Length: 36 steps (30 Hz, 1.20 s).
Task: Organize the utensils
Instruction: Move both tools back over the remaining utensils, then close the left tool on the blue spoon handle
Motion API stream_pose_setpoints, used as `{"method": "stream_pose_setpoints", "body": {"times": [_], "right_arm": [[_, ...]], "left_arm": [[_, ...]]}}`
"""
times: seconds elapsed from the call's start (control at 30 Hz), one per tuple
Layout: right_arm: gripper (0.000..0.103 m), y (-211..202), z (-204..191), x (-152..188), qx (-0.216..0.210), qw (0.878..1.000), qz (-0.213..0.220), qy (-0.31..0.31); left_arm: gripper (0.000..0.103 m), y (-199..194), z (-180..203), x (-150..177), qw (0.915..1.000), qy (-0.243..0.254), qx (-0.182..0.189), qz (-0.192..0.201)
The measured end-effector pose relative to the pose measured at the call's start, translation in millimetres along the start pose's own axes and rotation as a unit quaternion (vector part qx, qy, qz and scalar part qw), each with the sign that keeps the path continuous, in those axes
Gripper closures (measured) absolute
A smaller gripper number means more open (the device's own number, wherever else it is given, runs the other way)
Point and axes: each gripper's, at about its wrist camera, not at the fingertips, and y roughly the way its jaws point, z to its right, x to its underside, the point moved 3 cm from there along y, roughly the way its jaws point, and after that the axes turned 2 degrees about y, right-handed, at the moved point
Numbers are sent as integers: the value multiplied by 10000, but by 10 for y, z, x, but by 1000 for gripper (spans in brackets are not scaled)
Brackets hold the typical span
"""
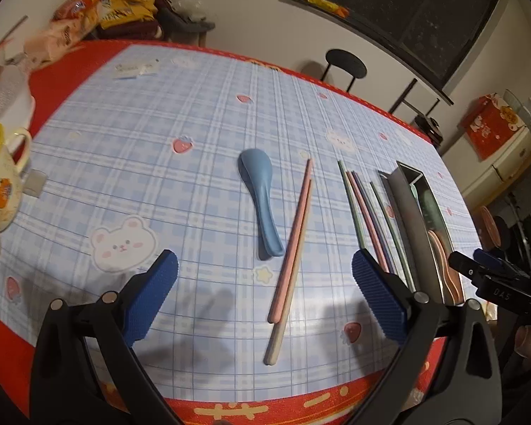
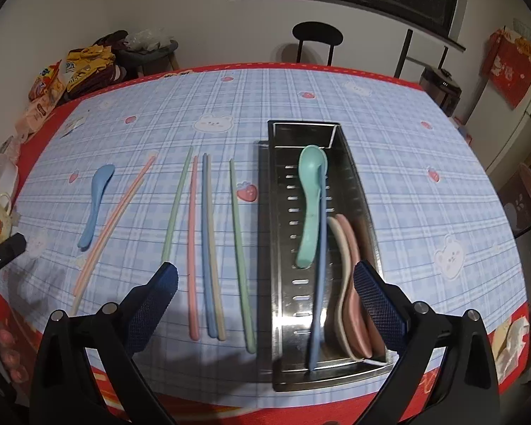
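Blue plaid cloth printed with bears and strawberries is spread over a red-edged table, and both grippers are held low above its near edge, pointed forward across it. The left gripper is spread wide and empty; ahead between its fingers a blue spoon is seen lying bowl down, with a pink and a beige chopstick just beside it toward the right finger. The right gripper is likewise spread wide, holding nothing. A steel tray is framed before its right finger, holding a teal spoon, a blue chopstick and stacked pink and cream spoons. Five loose chopsticks are laid between the fingers.
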Motion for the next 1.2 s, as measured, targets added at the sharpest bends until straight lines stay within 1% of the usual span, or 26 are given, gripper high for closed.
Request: {"method": "stream_pose_setpoints", "body": {"times": [0.07, 0.17, 0.2, 0.27, 0.3, 0.37, 0.4, 0.43, 0.5, 0.57, 0.6, 0.67, 0.7, 0.73, 0.8, 0.9, 1.0, 1.17, 1.2], "right_arm": [[6, 11, -26, 0, -71, 10000, -31, 18], [6, 47, -119, -14, 176, 9996, -103, -196], [6, 61, -152, -19, 142, 9995, -149, -236], [6, 80, -205, -25, 45, 9994, -221, -275], [6, 97, -242, -34, 22, 9992, -274, -302], [6, 118, -312, -55, -27, 9988, -312, -376], [6, 128, -351, -72, 13, 9987, -295, -427], [6, 143, -383, -88, 42, 9985, -292, -470], [6, 188, -433, -122, -21, 9981, -335, -513], [6, 263, -479, -155, -143, 9978, -439, -484], [6, 292, -503, -168, -224, 9975, -482, -469], [11, 346, -561, -208, -378, 9967, -535, -479], [16, 364, -588, -223, -429, 9963, -543, -512], [22, 384, -618, -245, -491, 9957, -553, -555], [27, 406, -650, -264, -605, 9951, -568, -537], [35, 450, -663, -264, -765, 9936, -673, -483], [38, 486, -674, -233, -835, 9925, -765, -465], [38, 517, -688, -218, -908, 9915, -799, -476], [38, 529, -681, -222, -918, 9914, -807, -468]], "left_arm": [[6, 45, 6, -20, 9998, 106, 149, -125], [6, 85, -25, -76, 9995, 202, 140, -213], [6, 107, -44, -98, 9994, 204, 124, -269], [6, 180, -117, -152, 9989, 182, 43, -429], [6, 227, -160, -182, 9986, 206, -69, -492], [7, 302, -213, -240, 9979, 284, -228, -528], [8, 339, -244, -270, 9978, 292, -243, -535], [11, 375, -267, -299, 9978, 272, -240, -553], [34, 494, -323, -371, 9975, 140, -115, -681], [42, 649, -371, -446, 9963, -46, 26, -853], [49, 725, -384, -482, 9957, -114, 168, -905], [56, 829, -398, -527, 9945, -202, 409, -947], [59, 888, -409, -550, 9934, -275, 512, -986], [60, 942, -415, -571, 9921, -362, 632, -1026], [62, 1031, -410, -602, 9899, -490, 813, -1055], [64, 1141, -367, -639, 9887, -498, 890, -1096], [65, 1219, -307, -656, 9880, -460, 949, -1125], [69, 1279, -278, -695, 9880, -448, 1024, -1070], [71, 1289, -271, -700, 9881, -451, 1013, -1068]]}}
